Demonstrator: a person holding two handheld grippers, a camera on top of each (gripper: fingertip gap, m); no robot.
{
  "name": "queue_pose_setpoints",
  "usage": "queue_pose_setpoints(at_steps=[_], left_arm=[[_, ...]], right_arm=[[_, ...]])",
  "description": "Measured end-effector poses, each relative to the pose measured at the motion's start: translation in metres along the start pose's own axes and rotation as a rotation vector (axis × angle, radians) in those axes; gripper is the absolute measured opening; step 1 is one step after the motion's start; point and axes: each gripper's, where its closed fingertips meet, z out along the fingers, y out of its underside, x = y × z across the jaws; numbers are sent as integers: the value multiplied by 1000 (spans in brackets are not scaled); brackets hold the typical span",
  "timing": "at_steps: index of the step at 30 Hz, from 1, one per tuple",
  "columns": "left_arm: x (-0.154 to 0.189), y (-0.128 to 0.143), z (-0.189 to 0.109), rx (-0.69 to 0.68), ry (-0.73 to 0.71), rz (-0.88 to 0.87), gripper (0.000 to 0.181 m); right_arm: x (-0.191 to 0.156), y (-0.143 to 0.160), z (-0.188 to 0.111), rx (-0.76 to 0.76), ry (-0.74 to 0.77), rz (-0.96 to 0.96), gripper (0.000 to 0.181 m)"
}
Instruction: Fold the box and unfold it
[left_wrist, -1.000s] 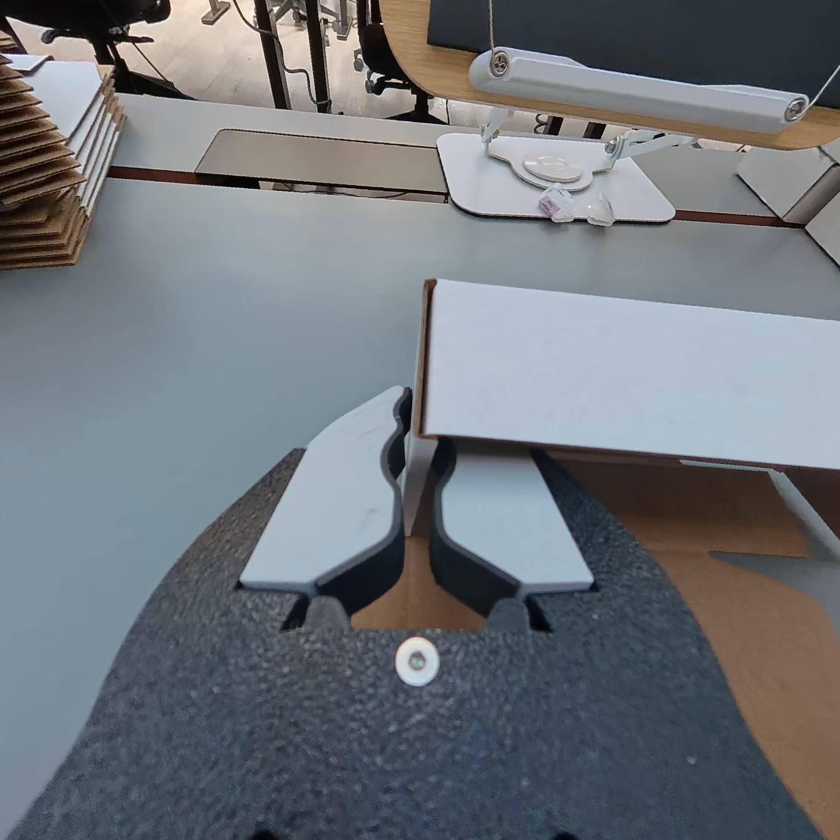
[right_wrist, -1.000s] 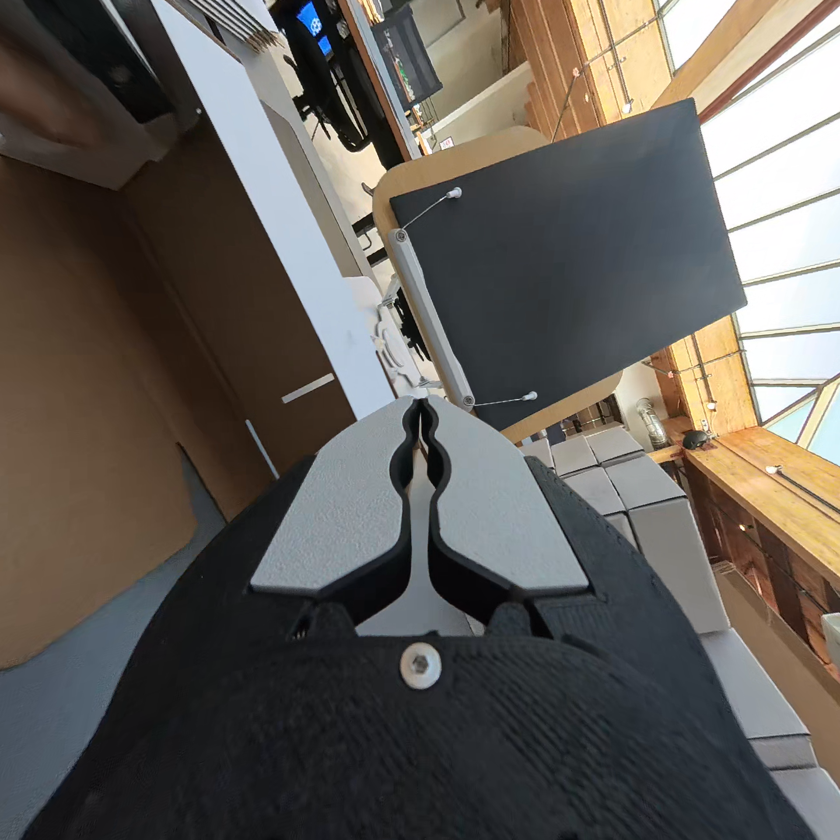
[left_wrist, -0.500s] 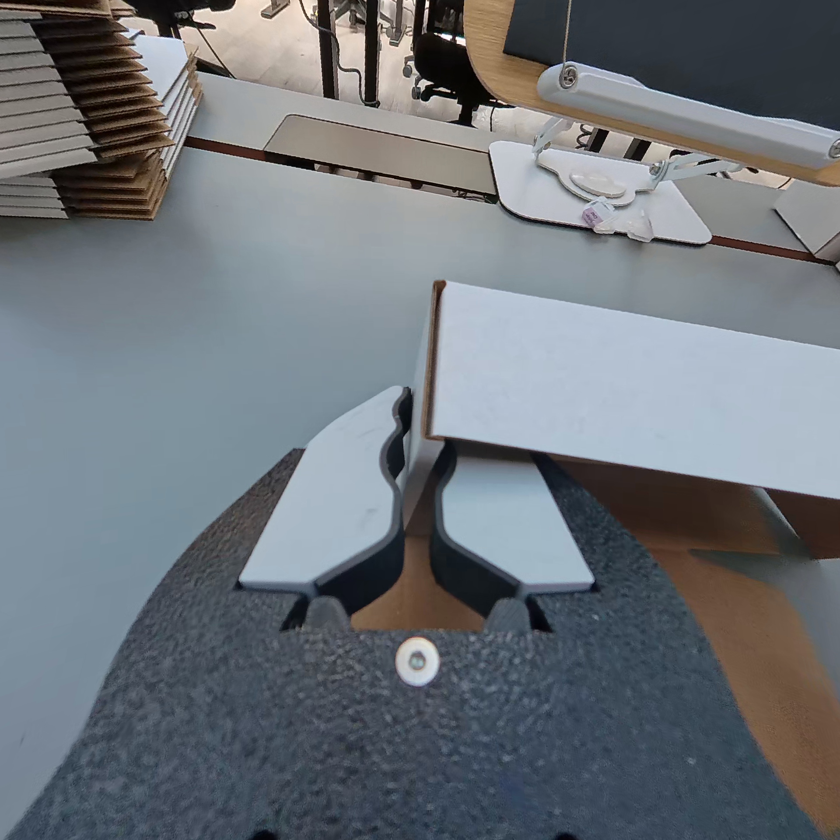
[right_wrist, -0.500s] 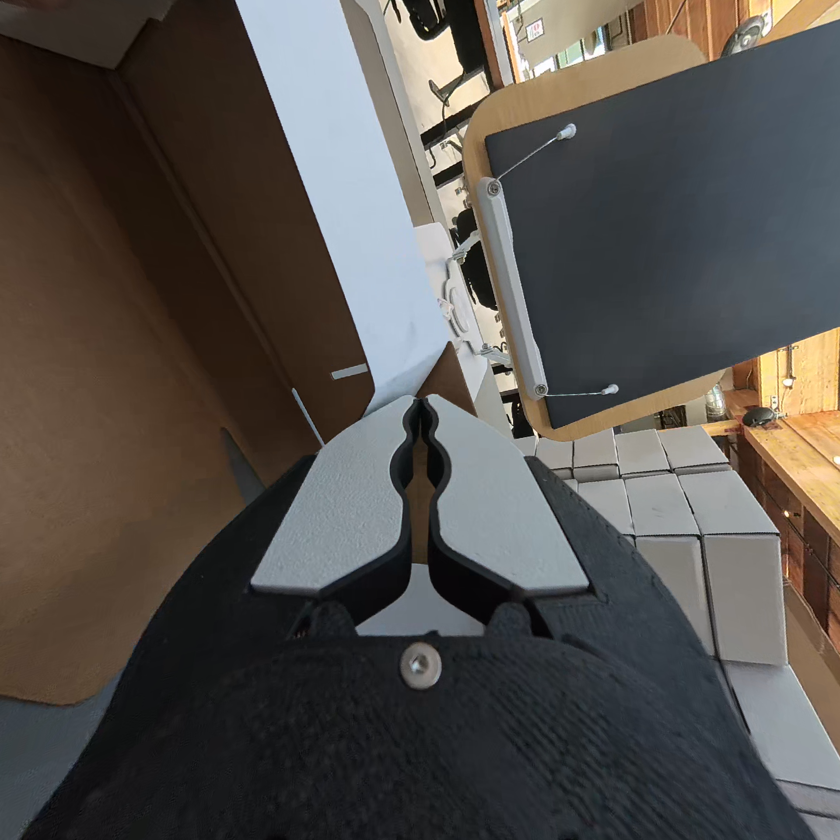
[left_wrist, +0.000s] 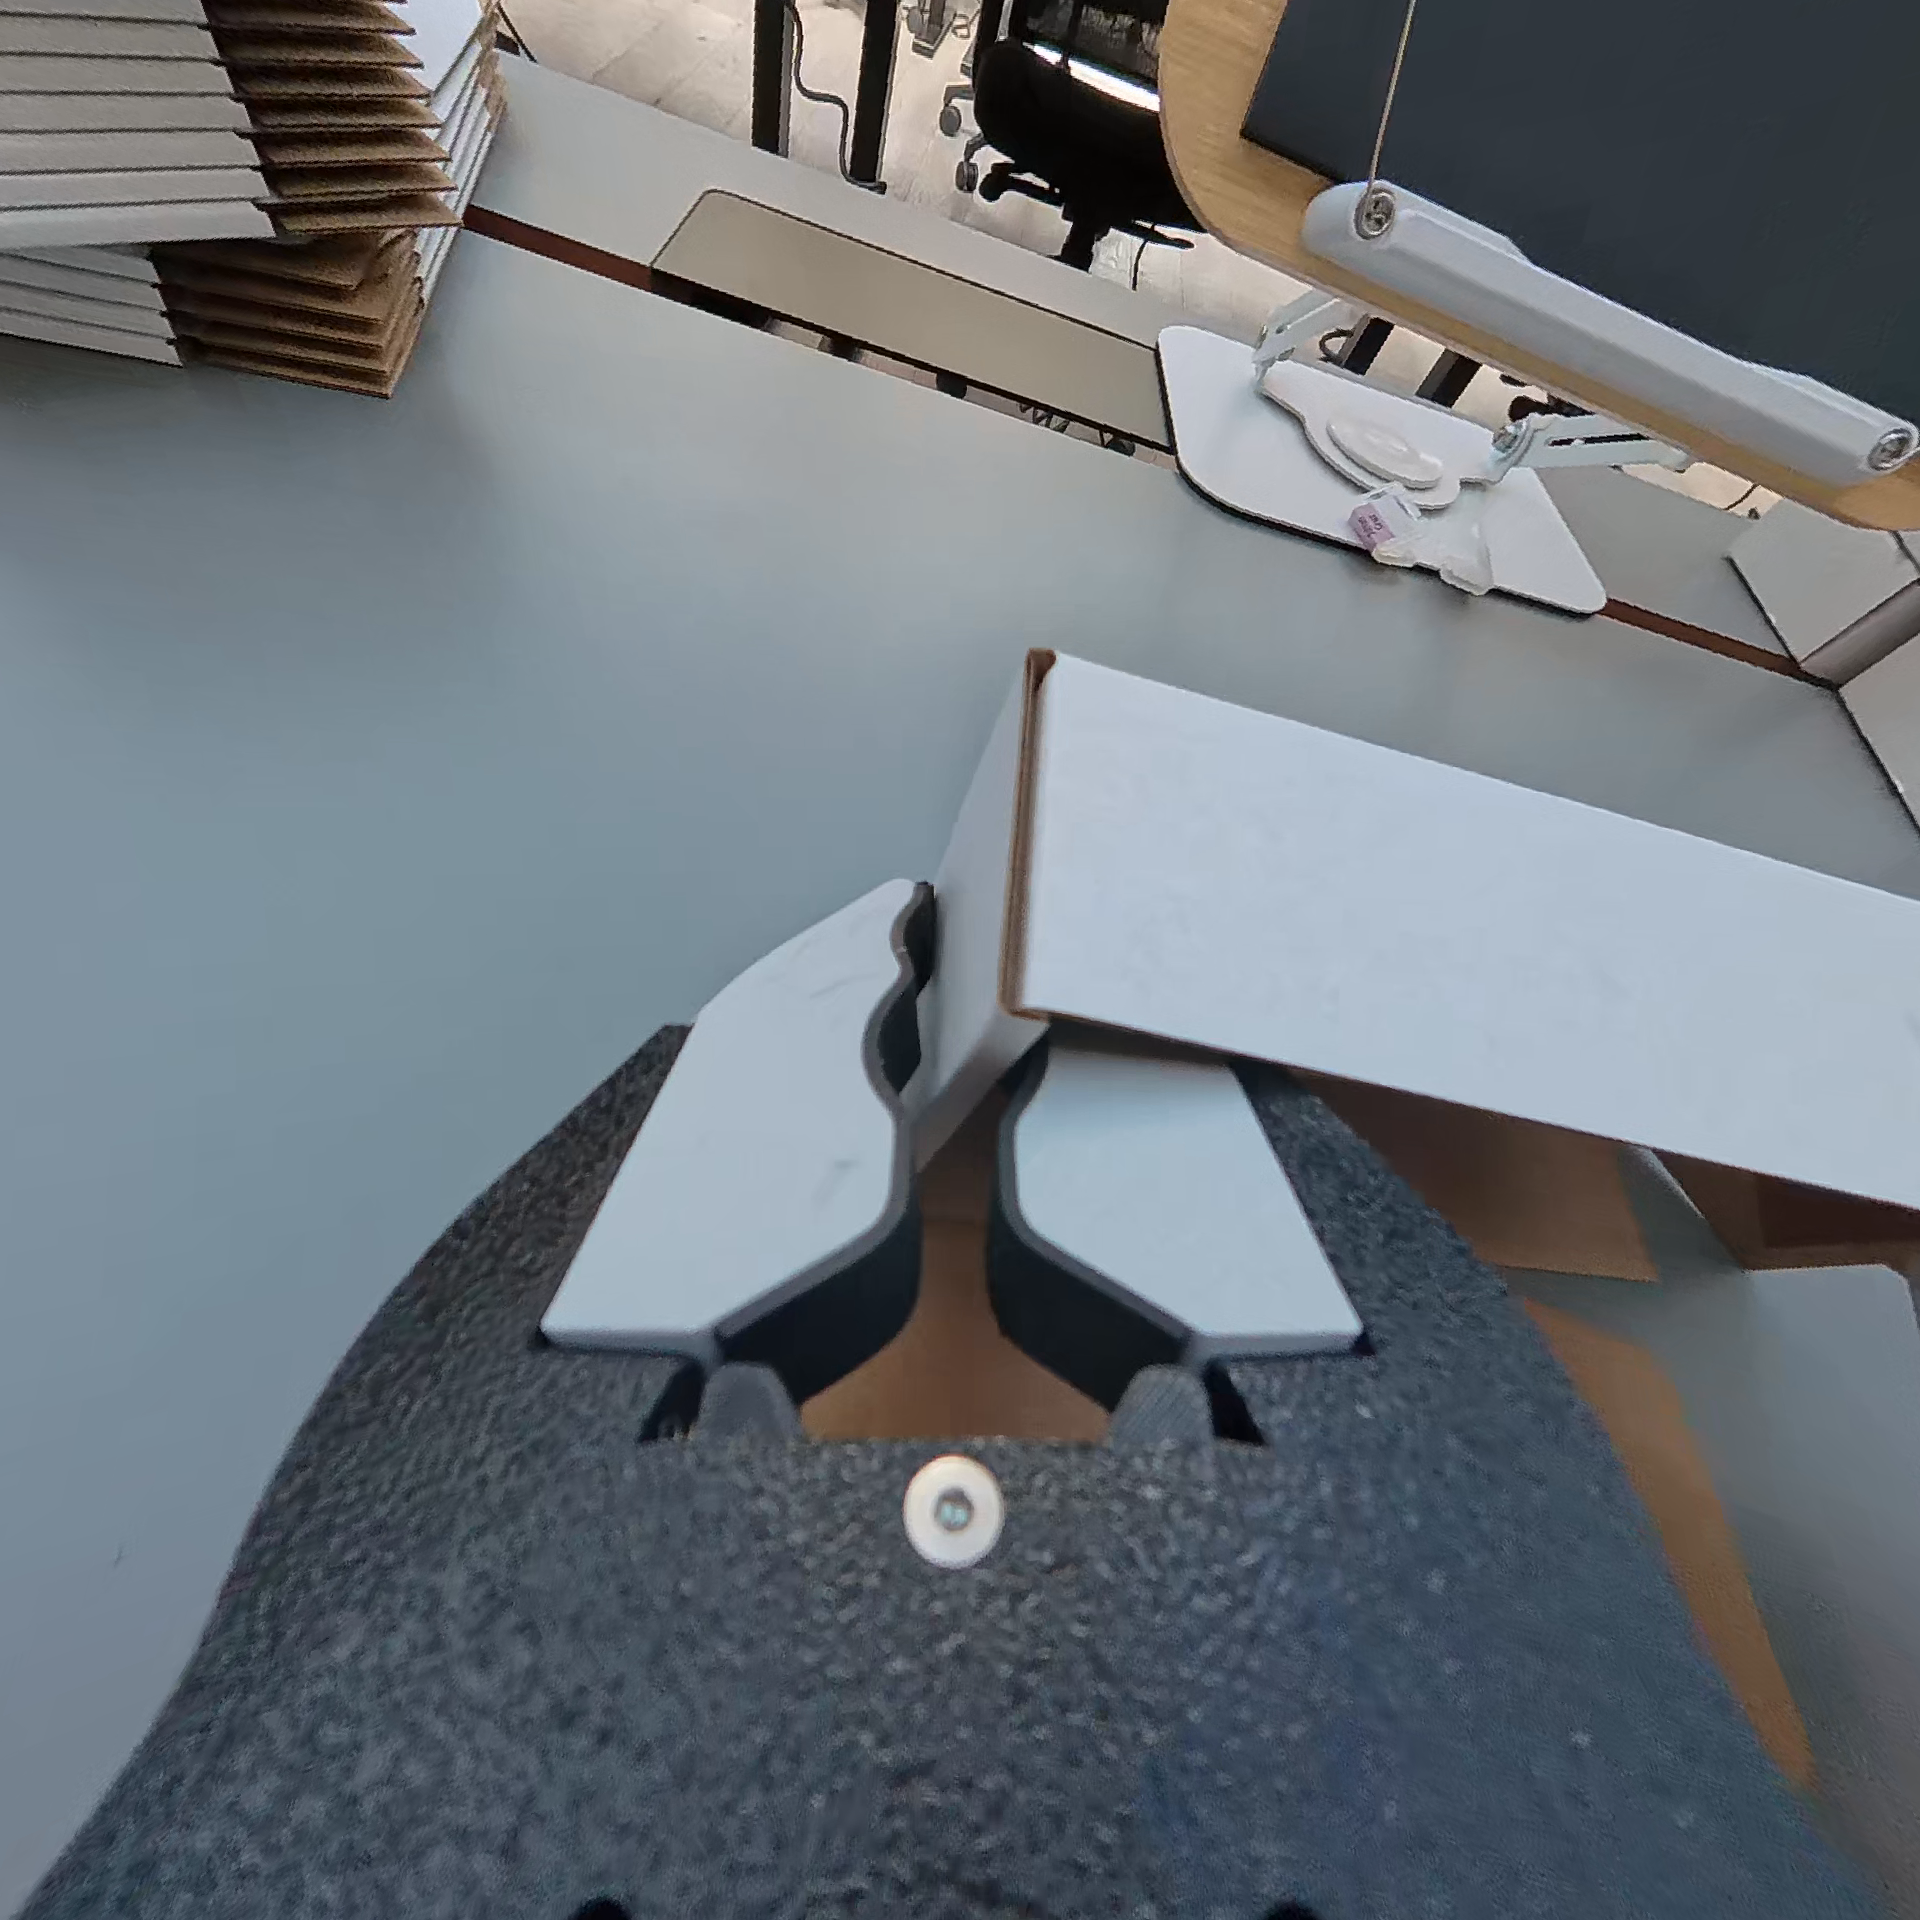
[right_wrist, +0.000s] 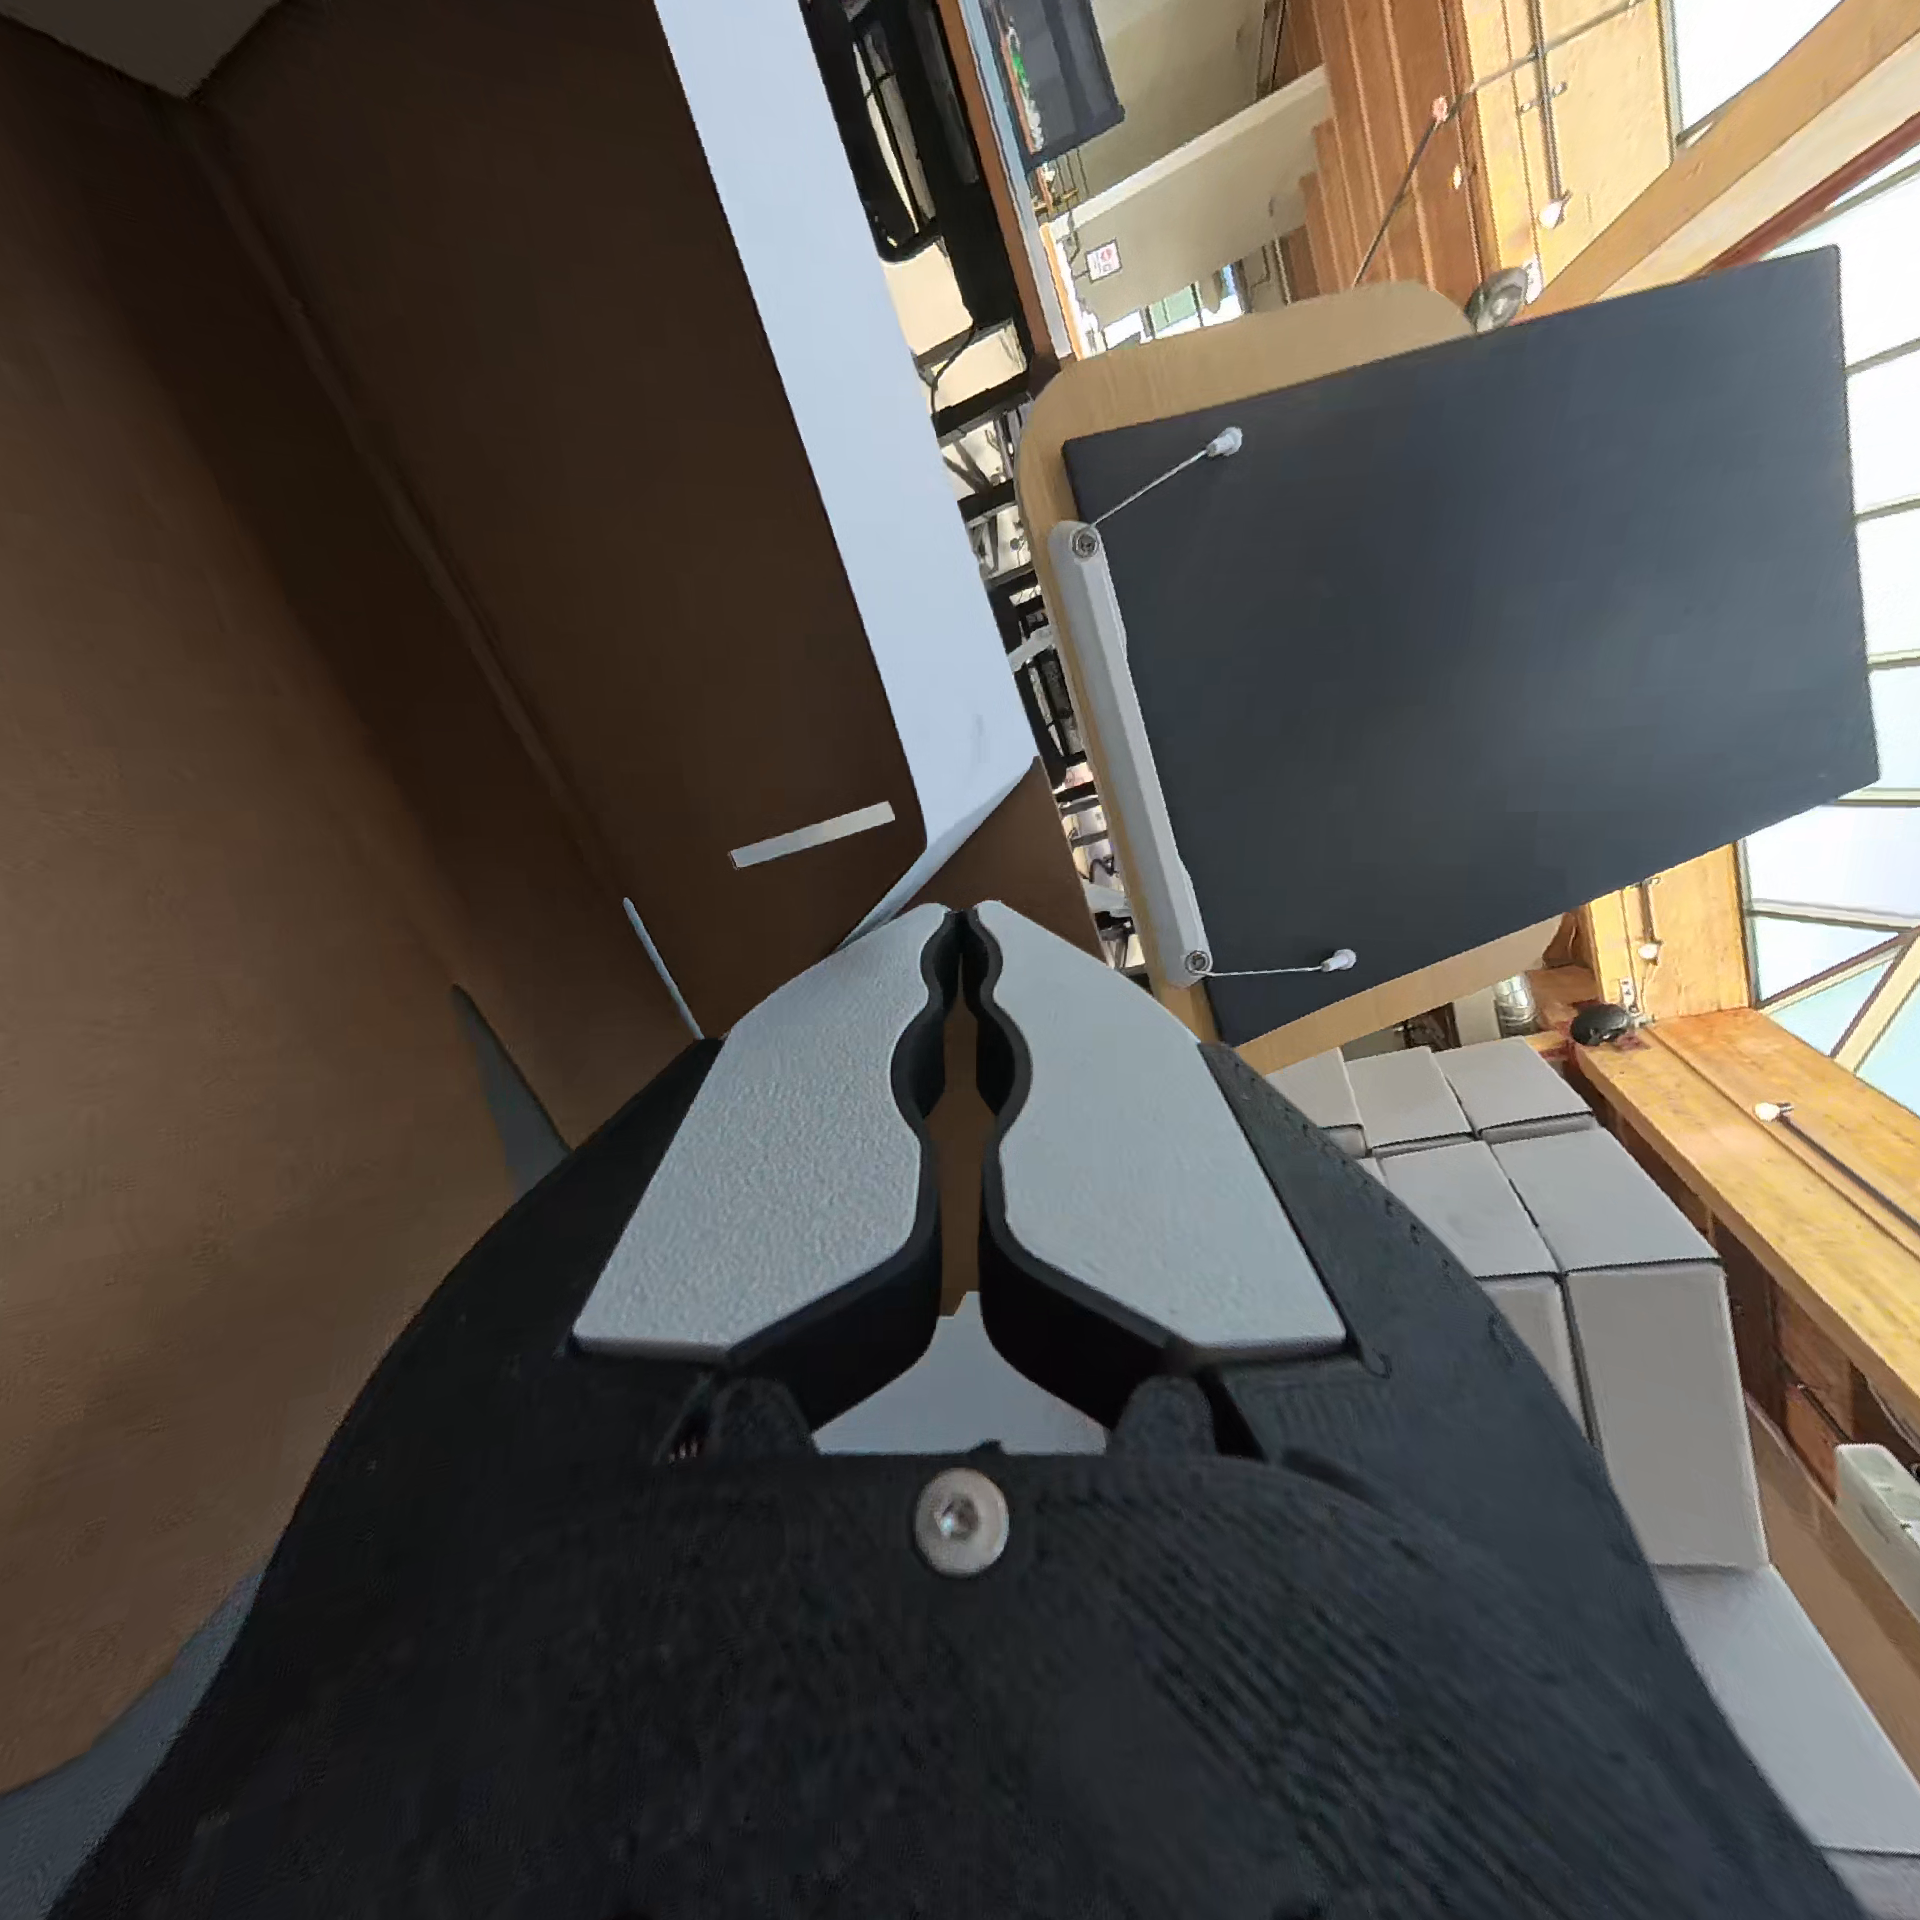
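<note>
The box (left_wrist: 1455, 935) is a white cardboard mailer with a brown inside, partly folded on the grey table (left_wrist: 416, 779). In the left wrist view its white panel slopes over the brown base (left_wrist: 1662, 1455). My left gripper (left_wrist: 961, 997) is shut on the box's left side wall, which stands between the fingers. In the right wrist view the box's brown inside (right_wrist: 312, 727) fills the left, with a white panel edge (right_wrist: 831, 468) beside it. My right gripper (right_wrist: 961, 935) is shut on a brown flap at the box's right end.
A stack of flat cardboard blanks (left_wrist: 208, 177) lies at the table's far left. A white stand base (left_wrist: 1382, 488) and a dark board on a wooden panel (right_wrist: 1455, 644) stand at the back. Several folded white boxes (right_wrist: 1507, 1195) sit to the right.
The left gripper has tilted and moved with the box wall, so the view has swung left toward the cardboard stack. The right view has rolled; the box panel stands steeper. Both grippers stay shut.
</note>
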Motion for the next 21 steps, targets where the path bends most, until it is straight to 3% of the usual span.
queue_pose_setpoints(at_steps=[1,6,9,13,21], left_arm=[[-1,0,-1,-1,-19,40,8],[-3,1,-5,13,-149,340,6],[-1,3,-6,-21,-148,389,7],[4,7,-10,-19,-178,439,8],[9,9,-10,-19,-203,490,8]], right_arm=[[-2,5,3,-21,-12,25,0],[-5,9,7,-53,-33,41,0],[-7,9,10,-62,-79,129,0],[-9,-7,7,16,-163,370,0],[-3,-23,2,251,-489,1111,0]])
